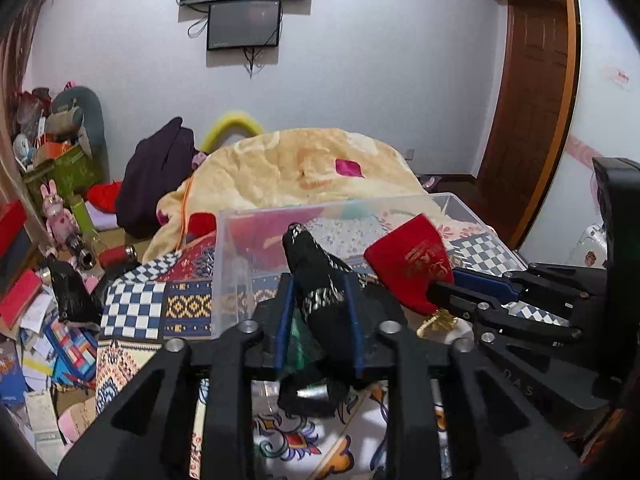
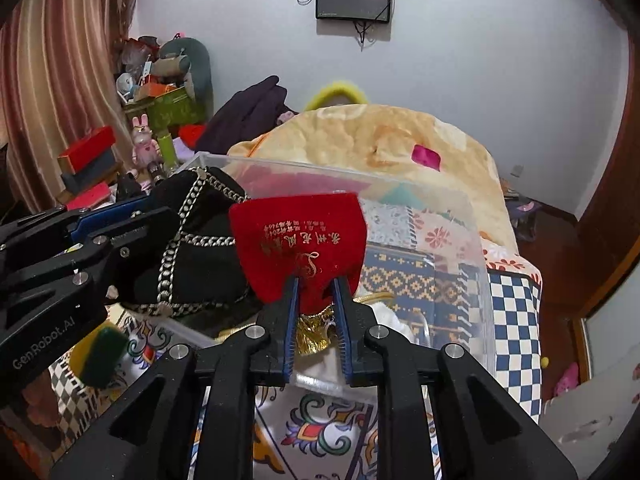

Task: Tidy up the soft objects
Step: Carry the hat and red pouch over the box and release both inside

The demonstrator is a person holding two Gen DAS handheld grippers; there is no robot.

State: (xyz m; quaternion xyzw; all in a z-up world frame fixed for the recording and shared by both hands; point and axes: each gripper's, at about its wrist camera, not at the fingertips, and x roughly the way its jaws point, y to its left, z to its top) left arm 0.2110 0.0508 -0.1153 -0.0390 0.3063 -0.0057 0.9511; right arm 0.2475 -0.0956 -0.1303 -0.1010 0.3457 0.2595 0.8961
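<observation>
Black fabric with silver-chain trim, a soft pouch, is clamped between the blue-lined fingers of the left gripper and is held up at the near wall of a clear plastic bin. Just to its right, a red velvet drawstring bag printed with gold lettering is pinched at its gathered neck by the right gripper, with a gold tassel hanging below the fingers. Both soft items are held above the near edge of the bin, close beside each other. The bin is set on a patchwork bedspread with checkered and patterned squares. Behind it a yellow floral blanket is heaped, and a green-and-yellow sponge is seen beneath the left gripper.
</observation>
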